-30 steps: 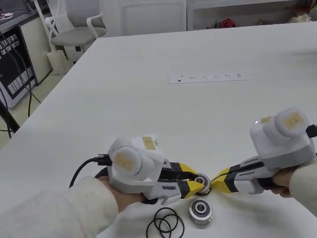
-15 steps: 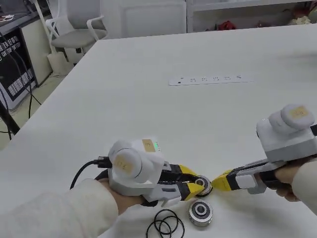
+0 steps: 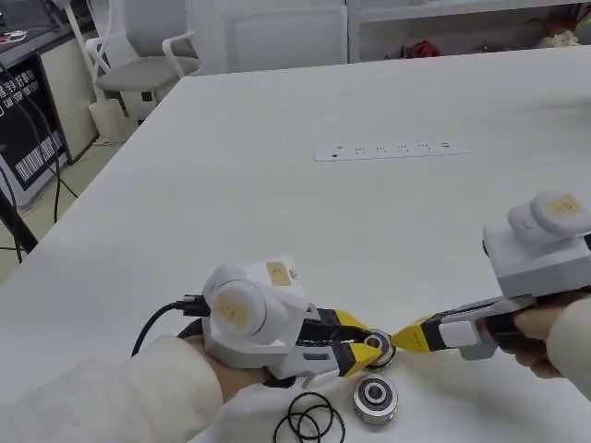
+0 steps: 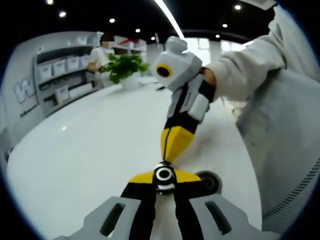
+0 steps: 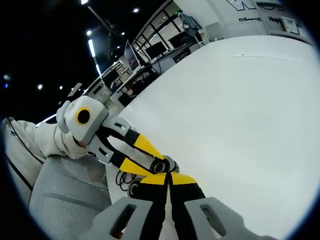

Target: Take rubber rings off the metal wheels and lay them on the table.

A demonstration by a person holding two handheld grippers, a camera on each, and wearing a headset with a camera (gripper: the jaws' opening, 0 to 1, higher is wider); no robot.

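A small metal wheel [image 3: 377, 343] with a black rubber ring on its rim is held just above the white table [image 3: 277, 185]. My left gripper [image 3: 367, 350] is shut on it; its own view shows the wheel [image 4: 164, 175] between the yellow tips [image 4: 164, 180]. My right gripper [image 3: 399, 339] comes in from the right, and its closed tips [image 5: 167, 176] pinch at the wheel's [image 5: 166, 164] black rim. A second wheel [image 3: 375, 395] lies flat on the table just in front. A few loose black rubber rings [image 3: 309, 420] lie to its left.
A white power strip [image 3: 392, 146] lies mid-table. An office chair [image 3: 138, 55] stands beyond the far left corner. A black cable [image 3: 157, 318] trails from my left gripper. In the left gripper view a person [image 4: 102, 50] stands by a green plant [image 4: 125, 67].
My right gripper's body has swung right and down while its tips stayed at the wheel. My left gripper has sunk slightly with the wheel in it.
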